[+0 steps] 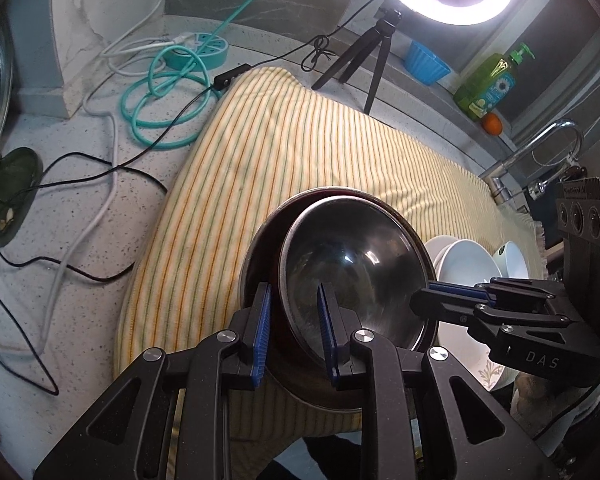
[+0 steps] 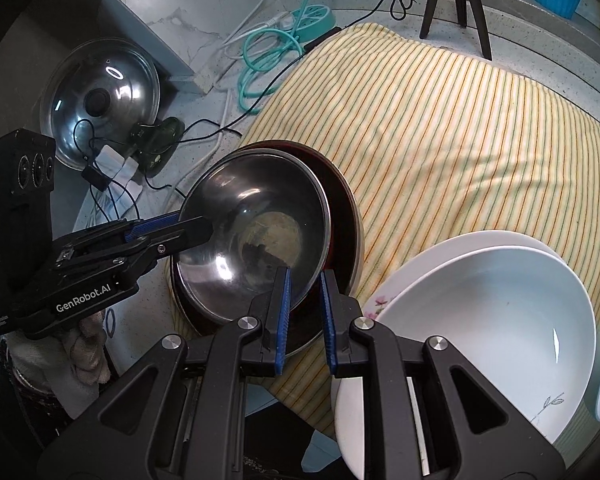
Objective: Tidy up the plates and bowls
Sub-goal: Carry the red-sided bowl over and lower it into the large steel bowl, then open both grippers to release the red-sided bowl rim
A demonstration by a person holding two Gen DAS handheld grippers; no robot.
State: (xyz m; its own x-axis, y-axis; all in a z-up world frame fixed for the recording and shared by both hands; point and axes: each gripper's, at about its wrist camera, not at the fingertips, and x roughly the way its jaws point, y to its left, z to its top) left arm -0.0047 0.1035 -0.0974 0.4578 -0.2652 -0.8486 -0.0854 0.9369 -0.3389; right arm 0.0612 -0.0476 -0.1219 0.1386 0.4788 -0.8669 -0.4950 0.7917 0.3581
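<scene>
A steel bowl (image 1: 356, 256) sits tilted inside a wider dark red steel-rimmed dish (image 1: 260, 240) on a striped yellow towel (image 1: 284, 140). My left gripper (image 1: 294, 320) straddles the bowl's near rim, jaws partly open, with a gap to each pad. My right gripper (image 2: 304, 308) straddles the opposite rim (image 2: 316, 280), also with gaps. The bowl (image 2: 256, 236) and dish (image 2: 348, 216) show in the right wrist view, with the left gripper (image 2: 192, 228) at the bowl's left rim. White bowls (image 2: 488, 320) are stacked at the right.
Cables (image 1: 112, 152) and a teal cord (image 1: 160, 96) lie on the speckled counter (image 1: 80, 240). A tripod (image 1: 364, 52) with ring light, blue cup (image 1: 424, 60), soap bottle (image 1: 492, 80) and faucet (image 1: 540, 148) stand behind. A pot lid (image 2: 100, 96) leans at left.
</scene>
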